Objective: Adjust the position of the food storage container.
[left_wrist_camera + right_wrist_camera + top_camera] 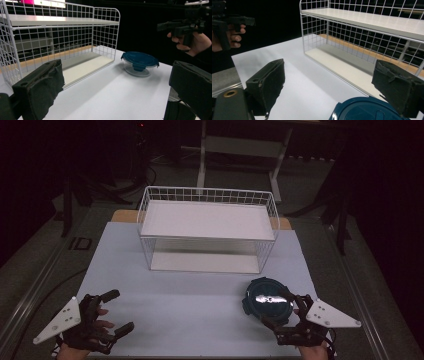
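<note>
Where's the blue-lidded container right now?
In the high view the container sits on the table's near right part, between the open jaws of the right claw and just in front of the wire rack's right end.

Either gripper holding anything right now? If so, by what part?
Nothing held. The left gripper is open over bare table. The right gripper is open, jaws either side of the blue-lidded container, not closed on it.

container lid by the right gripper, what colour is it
Dark teal blue lid on a clear container, best seen in the left gripper view.
</note>
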{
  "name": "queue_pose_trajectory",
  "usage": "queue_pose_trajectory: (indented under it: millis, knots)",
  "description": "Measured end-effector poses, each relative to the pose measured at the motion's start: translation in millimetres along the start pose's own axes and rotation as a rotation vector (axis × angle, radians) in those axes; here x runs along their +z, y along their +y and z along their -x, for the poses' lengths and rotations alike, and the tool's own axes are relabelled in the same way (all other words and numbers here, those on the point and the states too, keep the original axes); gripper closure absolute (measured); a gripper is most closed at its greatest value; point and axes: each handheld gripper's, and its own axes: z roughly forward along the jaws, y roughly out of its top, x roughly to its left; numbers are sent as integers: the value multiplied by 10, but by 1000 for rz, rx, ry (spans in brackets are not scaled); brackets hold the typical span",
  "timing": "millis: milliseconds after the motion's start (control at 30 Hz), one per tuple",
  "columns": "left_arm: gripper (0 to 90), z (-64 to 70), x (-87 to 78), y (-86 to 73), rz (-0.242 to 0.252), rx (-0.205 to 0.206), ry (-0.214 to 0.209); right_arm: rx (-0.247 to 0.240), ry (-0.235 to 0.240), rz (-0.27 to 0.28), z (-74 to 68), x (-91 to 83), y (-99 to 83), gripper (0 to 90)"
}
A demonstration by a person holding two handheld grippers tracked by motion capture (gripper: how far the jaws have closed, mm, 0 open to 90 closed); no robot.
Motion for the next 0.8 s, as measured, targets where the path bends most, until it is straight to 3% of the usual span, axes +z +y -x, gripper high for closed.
queue_pose_trajectory:
  millis: [100, 167, 233, 267, 367, 500, 633, 667, 800]
  knots:
    - [0, -2, 5, -6, -4, 0, -4, 40, -14, 3, 132, 3, 77, 109]
    - [0, -8, 5, -8, -5, -2, -3, 43, -31, 7, 168, 1, 95, 109]
    - [0, -12, 3, -11, -3, -4, -1, 39, -18, 15, 247, -21, 120, 109]
    - [0, -14, 2, -12, -3, -4, 3, 29, -59, 14, 291, -35, 133, 124]
    - [0, -28, -1, -18, -3, -11, 7, 18, -95, 11, 359, -51, 133, 141]
    - [0, -31, 5, -25, -5, -13, 5, 32, -121, -18, 549, -71, 92, 210]
    - [0, -24, 13, -26, -8, -8, 4, 54, -145, -59, 737, -77, -20, 370]
    - [0, -25, 15, -27, -7, -10, 3, 48, -171, -89, 802, -69, -85, 481]
    - [0, -23, 17, -29, -11, -8, 5, 61, -193, -124, 916, -50, -216, 603]
